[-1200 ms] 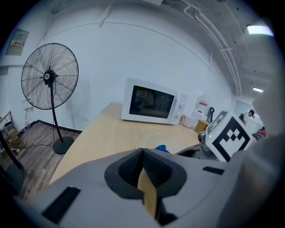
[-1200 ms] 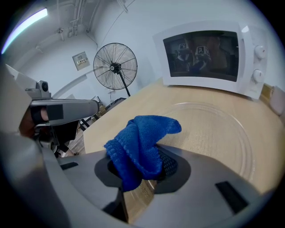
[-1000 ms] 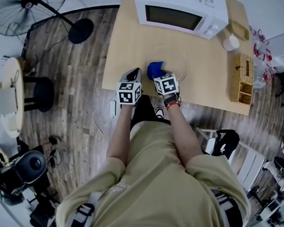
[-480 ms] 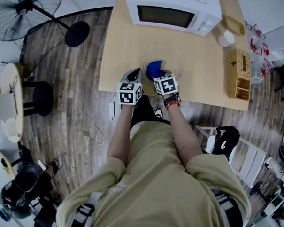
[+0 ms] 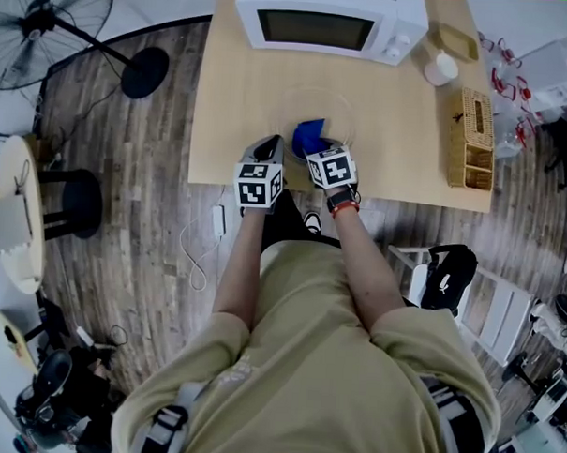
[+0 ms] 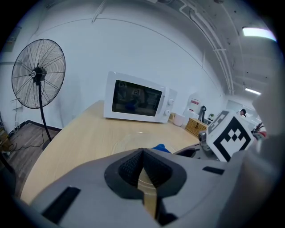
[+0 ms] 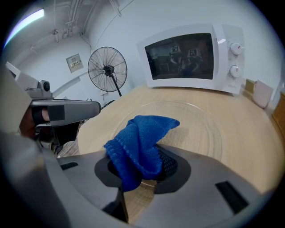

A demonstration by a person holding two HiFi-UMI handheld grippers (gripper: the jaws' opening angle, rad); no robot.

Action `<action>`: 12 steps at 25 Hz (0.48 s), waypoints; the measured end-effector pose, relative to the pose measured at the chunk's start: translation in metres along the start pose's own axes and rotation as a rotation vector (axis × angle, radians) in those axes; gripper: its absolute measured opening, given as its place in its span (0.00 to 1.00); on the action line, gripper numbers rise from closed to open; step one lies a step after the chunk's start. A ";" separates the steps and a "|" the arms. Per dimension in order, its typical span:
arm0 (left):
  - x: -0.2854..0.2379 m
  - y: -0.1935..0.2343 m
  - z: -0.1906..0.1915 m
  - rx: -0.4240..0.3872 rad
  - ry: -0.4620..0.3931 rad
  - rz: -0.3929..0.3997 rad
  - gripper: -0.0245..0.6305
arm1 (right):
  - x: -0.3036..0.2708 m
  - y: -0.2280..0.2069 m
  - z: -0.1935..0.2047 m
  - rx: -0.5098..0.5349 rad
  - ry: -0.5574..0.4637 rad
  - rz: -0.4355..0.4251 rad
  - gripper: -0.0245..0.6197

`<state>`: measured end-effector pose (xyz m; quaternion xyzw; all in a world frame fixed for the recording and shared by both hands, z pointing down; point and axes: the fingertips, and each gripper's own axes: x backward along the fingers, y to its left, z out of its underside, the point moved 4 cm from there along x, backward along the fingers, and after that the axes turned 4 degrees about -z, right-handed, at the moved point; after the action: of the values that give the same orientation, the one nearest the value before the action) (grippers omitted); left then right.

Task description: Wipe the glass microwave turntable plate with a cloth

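Blue microfibre cloth (image 7: pixel 140 142) is pinched in the right gripper (image 7: pixel 138 173), whose jaws are clamped on a bunched fold, with the rest of the cloth reaching forward onto the glass turntable plate (image 7: pixel 209 129). The plate lies flat on the wooden table (image 5: pixel 242 106) in front of the microwave (image 5: pixel 320 25), and the cloth rests on its near part.

Over the last second very little has changed at the plate. In the head view the table and microwave drift leftward while both grippers and the cloth hold the same spot at the plate's near rim. I judge the wipe is under way in short strokes, with most of the glass not yet covered.

The left gripper (image 6: pixel 143 171) hovers at the table's near edge, just left of the plate, its pads pressed together on nothing, so it is not steadying the plate.

On the table's right side stands a wicker organiser (image 5: pixel 470 135); what its compartments hold is too small to tell. A white cup (image 5: pixel 440 68) stands near the microwave, contents unseen. The microwave door is closed.
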<state>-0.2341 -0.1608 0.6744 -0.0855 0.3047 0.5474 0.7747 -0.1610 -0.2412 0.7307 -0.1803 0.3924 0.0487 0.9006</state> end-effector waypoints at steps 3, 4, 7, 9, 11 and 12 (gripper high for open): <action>-0.003 -0.006 0.000 -0.005 0.001 0.008 0.06 | 0.006 -0.007 0.004 -0.011 0.005 0.013 0.25; -0.004 -0.007 0.000 -0.006 0.001 0.010 0.06 | 0.008 -0.009 0.005 -0.013 0.004 0.015 0.25; -0.007 -0.012 0.000 -0.007 0.004 0.018 0.06 | 0.012 -0.014 0.007 -0.021 0.001 0.025 0.25; -0.008 -0.016 0.000 -0.009 0.006 0.025 0.07 | 0.015 -0.018 0.009 -0.028 0.000 0.032 0.25; -0.010 -0.021 0.000 -0.015 0.006 0.034 0.06 | 0.018 -0.021 0.010 -0.031 -0.002 0.037 0.25; -0.011 -0.023 -0.001 -0.018 0.004 0.038 0.07 | 0.019 -0.023 0.010 -0.032 -0.003 0.041 0.25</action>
<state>-0.2160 -0.1793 0.6754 -0.0879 0.3031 0.5645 0.7627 -0.1354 -0.2595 0.7297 -0.1868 0.3938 0.0736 0.8970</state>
